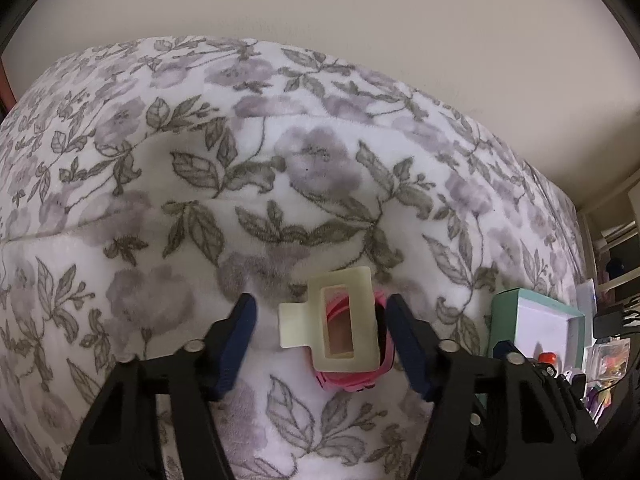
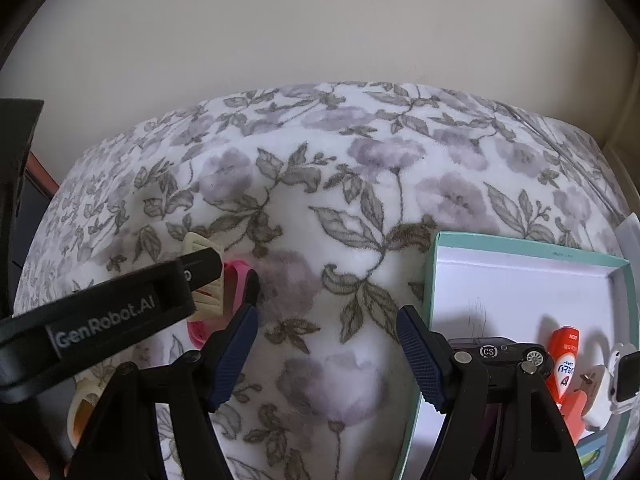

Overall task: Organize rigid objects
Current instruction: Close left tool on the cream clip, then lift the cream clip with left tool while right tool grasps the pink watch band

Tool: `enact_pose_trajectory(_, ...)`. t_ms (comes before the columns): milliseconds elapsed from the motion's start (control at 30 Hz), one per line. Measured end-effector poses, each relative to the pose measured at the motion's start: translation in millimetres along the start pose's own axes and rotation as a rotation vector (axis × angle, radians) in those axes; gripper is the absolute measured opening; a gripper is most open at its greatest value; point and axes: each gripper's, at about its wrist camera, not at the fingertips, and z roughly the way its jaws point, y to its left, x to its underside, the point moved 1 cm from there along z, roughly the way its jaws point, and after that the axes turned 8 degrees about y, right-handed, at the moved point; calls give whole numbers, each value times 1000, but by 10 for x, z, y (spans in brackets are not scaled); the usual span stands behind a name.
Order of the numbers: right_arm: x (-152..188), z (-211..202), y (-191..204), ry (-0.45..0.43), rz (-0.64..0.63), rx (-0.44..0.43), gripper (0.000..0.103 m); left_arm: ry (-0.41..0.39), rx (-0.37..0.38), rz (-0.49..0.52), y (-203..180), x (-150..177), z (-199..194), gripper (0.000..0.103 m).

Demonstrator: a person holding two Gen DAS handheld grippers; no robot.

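**Cream clip and pink band between the left claw's pads**

Cream plastic is sitting in the lower centre of the left wrist view: a hair clip [image 1: 340,320] with a rectangular window is lying on top of a pink band [image 1: 352,380], both resting on the floral fleece blanket [image 1: 280,160] of the bed. We are seeing the left claw [image 1: 322,344] standing around the pair with its blue pads apart; the right pad is sitting just beside the pink band, and we cannot tell whether it is touching, while the left pad is standing clear of the clip's tab. Nothing is clamped yet.

From the right wrist view, the left claw is showing as a black arm crossing the left of the frame over the clip and band. The right claw [image 2: 328,356] is hanging over bare blanket at lower centre, its pads wide apart and holding nothing.

A teal box [image 2: 432,280] with a white inside is lying at the lower right. Inside it we are making out a dark toy car [image 2: 500,350], an orange tube [image 2: 562,360] and a white smartwatch [image 2: 624,376], bunched along the bottom right edge.
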Motion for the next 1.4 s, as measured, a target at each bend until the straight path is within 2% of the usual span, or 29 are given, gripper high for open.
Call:
enact_pose_trajectory(167, 0, 21, -10, 2, 9, -6, 75, 16, 24, 4, -3, 20, 7, 52)
enact_pose_trajectory(500, -12, 33, 105, -4, -16, -34, 75, 31, 18, -27, 100, 19, -50, 52)
enact_pose_trajectory(867, 7, 67, 393, -20, -92, -54, 75, 25, -117, -92, 430, 0, -112, 52)
enact_pose_trajectory(1167, -13, 196, 452, -2, -72, -73, 80, 27, -137, -149, 708, -19, -144, 52)
enact_pose_trajectory(1300, -15, 247, 490, 1, -71, -75, 91, 29, -131, -155, 738, -15, -141, 52)
enact_pose_trajectory(1400, -14, 296, 510, 7, -67, -75, 91, 30, -126, -157, 755, -11, -141, 52)
